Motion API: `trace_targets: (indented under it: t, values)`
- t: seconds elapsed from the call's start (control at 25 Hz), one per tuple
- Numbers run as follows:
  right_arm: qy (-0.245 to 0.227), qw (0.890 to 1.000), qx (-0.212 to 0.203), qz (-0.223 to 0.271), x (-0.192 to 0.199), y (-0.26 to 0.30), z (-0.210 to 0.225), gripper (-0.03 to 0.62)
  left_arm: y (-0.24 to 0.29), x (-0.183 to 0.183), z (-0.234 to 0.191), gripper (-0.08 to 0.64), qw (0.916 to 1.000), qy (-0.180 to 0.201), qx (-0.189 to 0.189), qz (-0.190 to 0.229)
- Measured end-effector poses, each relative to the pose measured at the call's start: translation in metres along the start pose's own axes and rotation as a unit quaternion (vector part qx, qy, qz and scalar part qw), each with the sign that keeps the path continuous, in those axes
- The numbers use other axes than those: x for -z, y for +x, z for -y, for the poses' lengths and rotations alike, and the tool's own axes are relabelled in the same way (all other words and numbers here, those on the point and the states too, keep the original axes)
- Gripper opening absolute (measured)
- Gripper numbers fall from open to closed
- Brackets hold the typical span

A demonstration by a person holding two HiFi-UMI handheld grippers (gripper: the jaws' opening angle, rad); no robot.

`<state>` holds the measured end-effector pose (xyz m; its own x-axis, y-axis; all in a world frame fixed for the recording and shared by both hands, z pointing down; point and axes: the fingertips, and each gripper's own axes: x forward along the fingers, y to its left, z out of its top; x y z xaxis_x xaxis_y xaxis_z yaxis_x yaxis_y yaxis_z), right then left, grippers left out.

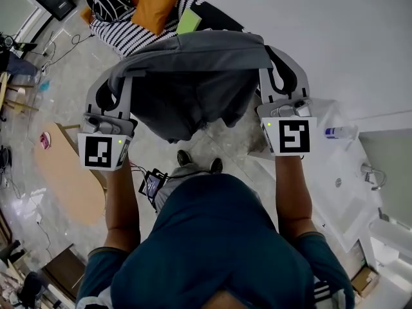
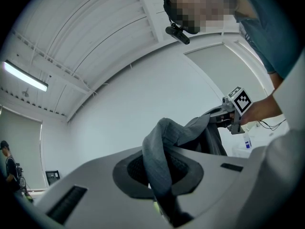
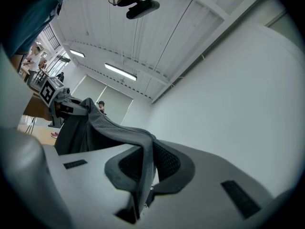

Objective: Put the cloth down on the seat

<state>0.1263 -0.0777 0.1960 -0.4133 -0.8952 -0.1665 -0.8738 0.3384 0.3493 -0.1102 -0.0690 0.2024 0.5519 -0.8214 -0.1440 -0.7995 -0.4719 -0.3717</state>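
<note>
1. The left gripper was found clenched. Its jaws were almost together, and a fold of the grey cloth was pinched between the pads.
2. In the left gripper view, the cloth was seen rising out of the narrow gap of the left gripper. From there it ran across to the right gripper.
3. The right gripper was likewise clenched, with its jaws nearly together on the opposite end of the cloth.
4. In the right gripper view, the cloth was seen clamped in the right gripper and drawn away to the left gripper.
5. The cloth was held spread between the two grippers. Its upper edge was stretched from tip to tip, and the remainder hung beneath that edge.
6. A striped surface carrying an orange cushion lay beyond the tips of the left gripper. Whether the cloth touched it could not be determined.
</note>
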Motion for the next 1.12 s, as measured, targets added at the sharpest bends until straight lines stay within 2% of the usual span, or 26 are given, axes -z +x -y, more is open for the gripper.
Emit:
trace_targets:
  t: [0.12,0.36,0.52,0.8,1.12]
  values:
    - [-0.007,1.0,0.008,-0.007,-0.001,0.005,-0.003,0.031,0.002,0.003,-0.007,0.025,0.9999,-0.006,0.009,0.003]
    - [-0.011,0.999,0.026,-0.014,-0.015,0.059,-0.023,0.031,0.017,0.016,-0.066,0.025,0.9995,-0.014,0.028,0.011]
    - [-0.039,0.999,0.034,-0.016,-0.012,0.068,-0.025,0.031,0.021,0.026,-0.075,0.025,0.9989,-0.02,0.041,0.011]
    - [-0.047,0.997,0.048,-0.023,-0.015,0.086,-0.032,0.031,0.028,0.035,-0.096,0.025,0.998,-0.024,0.052,0.025]
    - [-0.057,0.997,0.049,-0.028,-0.012,0.103,-0.03,0.031,0.038,0.047,-0.11,0.025,0.9981,-0.031,0.052,0.011]
